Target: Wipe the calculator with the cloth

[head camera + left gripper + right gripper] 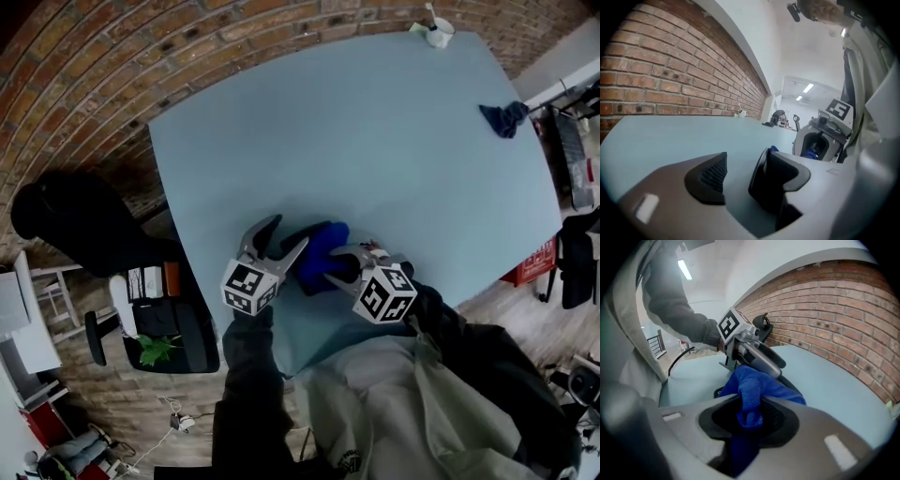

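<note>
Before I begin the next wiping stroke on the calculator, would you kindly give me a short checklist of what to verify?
1. Right gripper shut on the blue microfibre cloth: ok.
2. Cloth lying over the black calculator, whose edge shows beneath it: ok.
3. Left gripper steadying the calculator: not ok; its jaws stand apart with nothing between them.
4. Calculator flat on the light blue table: cannot tell, mostly covered.
5. White cup and spare dark blue rag far from the stroke: ok.

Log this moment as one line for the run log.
left gripper: open, empty | right gripper: shut on cloth | cloth: blue, on table, draped over what looks like the calculator
</note>
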The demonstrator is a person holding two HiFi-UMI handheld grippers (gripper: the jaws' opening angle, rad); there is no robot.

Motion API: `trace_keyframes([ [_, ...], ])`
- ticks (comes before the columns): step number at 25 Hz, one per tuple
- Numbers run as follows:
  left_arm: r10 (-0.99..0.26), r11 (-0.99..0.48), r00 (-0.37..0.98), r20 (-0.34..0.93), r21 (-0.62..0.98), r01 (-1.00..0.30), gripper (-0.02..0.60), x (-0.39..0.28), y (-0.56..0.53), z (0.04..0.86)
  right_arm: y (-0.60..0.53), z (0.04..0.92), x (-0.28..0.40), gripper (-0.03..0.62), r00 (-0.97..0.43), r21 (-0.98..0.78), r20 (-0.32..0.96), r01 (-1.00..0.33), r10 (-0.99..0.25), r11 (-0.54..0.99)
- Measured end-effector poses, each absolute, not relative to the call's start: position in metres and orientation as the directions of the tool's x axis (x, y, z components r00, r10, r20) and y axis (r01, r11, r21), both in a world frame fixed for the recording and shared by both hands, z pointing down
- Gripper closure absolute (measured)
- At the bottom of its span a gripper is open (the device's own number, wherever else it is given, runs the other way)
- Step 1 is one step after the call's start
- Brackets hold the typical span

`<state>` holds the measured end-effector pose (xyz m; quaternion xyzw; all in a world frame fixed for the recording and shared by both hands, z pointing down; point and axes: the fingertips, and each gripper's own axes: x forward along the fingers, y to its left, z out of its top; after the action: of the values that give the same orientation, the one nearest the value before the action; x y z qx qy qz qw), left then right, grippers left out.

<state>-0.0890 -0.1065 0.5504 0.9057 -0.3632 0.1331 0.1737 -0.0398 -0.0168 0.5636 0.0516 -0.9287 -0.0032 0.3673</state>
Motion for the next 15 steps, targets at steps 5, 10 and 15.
trace_keyframes([
  [5, -0.501, -0.774, 0.724, 0.475, 0.129, -0.620, 0.330, -0.077, -0.096, 0.568, -0.017, 0.560, -0.035, 0.480, -0.756, 0.112, 0.643, -0.065, -0.122, 0.992],
  [10, -0.487, -0.779, 0.779, 0.394, 0.207, -0.592, 0.458, -0.067, -0.090, 0.555, -0.022, 0.561, -0.036, 0.480, -0.744, 0.135, 0.653, -0.070, -0.141, 0.988],
  [15, -0.654, -0.495, 0.745, 0.127, 0.673, -0.549, 0.541, -0.082, -0.095, 0.524, -0.035, 0.547, -0.025, 0.480, -0.697, 0.145, 0.662, -0.244, -0.277, 0.959],
])
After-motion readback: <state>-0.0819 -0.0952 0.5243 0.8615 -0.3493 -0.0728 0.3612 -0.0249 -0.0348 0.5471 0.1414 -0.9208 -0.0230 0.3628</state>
